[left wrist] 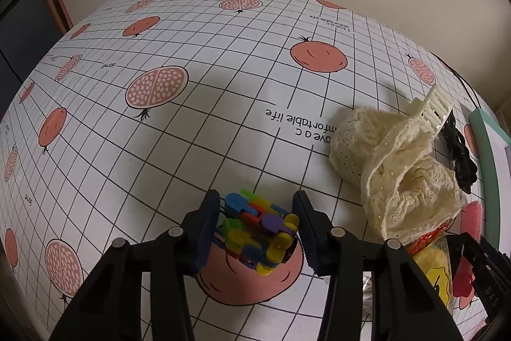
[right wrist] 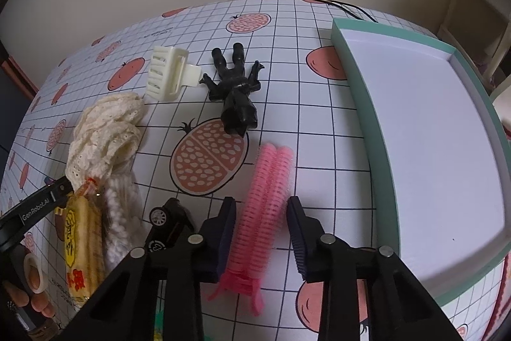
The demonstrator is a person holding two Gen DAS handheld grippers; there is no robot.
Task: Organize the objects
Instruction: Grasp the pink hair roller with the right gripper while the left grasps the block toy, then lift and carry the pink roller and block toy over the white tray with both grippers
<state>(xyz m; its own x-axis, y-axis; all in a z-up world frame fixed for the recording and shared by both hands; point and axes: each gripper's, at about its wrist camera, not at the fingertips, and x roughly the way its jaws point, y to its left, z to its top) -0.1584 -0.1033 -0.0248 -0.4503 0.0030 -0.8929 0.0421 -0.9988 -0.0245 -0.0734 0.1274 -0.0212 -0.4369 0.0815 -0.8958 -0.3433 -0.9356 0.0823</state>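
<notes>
Two wrist views look down on a counter [left wrist: 223, 123] covered by a white gridded cloth printed with pomegranates.

In the left wrist view, the left hand-held gripper [left wrist: 257, 226] has its two dark fingers spread wide around a small heap of colourful plastic links [left wrist: 255, 232]. The heap sits on the counter directly between the fingers. It lies closer to the left finger; whether either finger touches it cannot be told. To the right lies a bunched cream lace cloth [left wrist: 392, 168]. A cream hair claw [left wrist: 431, 107] and a black figure [left wrist: 460, 155] lie beyond the lace, near a box's green edge. A yellow and red snack packet [left wrist: 434, 264] lies at lower right.

In the right wrist view, the right hand-held gripper [right wrist: 262, 229] is also wide open and holds nothing. A pink hair roller [right wrist: 262, 213] lies lengthwise on the counter between its fingers. The roller's far end reaches past the fingertips and its clip end lies back toward the camera. The roller sits nearer the left finger, with clear cloth between it and the right finger. A shallow box [right wrist: 348, 59] with a green wall and white floor stands to the right, near the gripper. Farther away lie the black figure [right wrist: 236, 91] and the cream hair claw [right wrist: 169, 75], side by side. The lace cloth [right wrist: 102, 133] and snack packet [right wrist: 81, 238] lie at left. A small black toy car [right wrist: 169, 222] sits just beside the left finger. A person's fingers [right wrist: 38, 299] show at the lower left corner.
</notes>
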